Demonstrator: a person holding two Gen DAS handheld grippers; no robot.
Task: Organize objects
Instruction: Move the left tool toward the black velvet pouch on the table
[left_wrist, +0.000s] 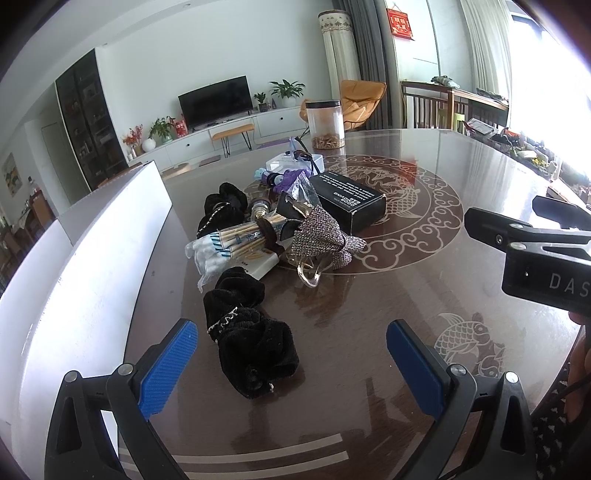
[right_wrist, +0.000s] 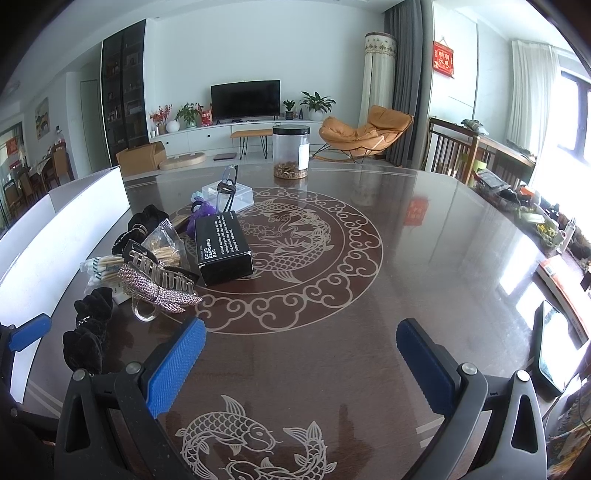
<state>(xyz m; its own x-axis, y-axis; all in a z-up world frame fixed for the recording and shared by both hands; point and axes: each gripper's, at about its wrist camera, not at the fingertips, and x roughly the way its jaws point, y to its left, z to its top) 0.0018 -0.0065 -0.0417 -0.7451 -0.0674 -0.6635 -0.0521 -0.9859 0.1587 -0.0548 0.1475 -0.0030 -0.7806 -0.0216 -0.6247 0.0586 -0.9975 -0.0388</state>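
A pile of small items lies on the dark patterned table (left_wrist: 424, 258). Nearest my open left gripper (left_wrist: 291, 354) is a black velvet scrunchie (left_wrist: 251, 339), lying between and just ahead of its blue pads. Behind it are a bundle of cotton swabs (left_wrist: 229, 243), a rhinestone bow clip (left_wrist: 321, 236), a second black scrunchie (left_wrist: 221, 206) and a black box (left_wrist: 351, 199). My right gripper (right_wrist: 301, 354) is open and empty over bare table, right of the pile; the bow clip (right_wrist: 159, 288) and box (right_wrist: 223, 247) show to its left.
A white open box (left_wrist: 92, 258) runs along the table's left side. A clear jar with a black lid (right_wrist: 291, 151) stands at the far edge. A small clear case with glasses (right_wrist: 229, 194) lies behind the pile. Clutter and a tablet (right_wrist: 554, 347) line the right edge.
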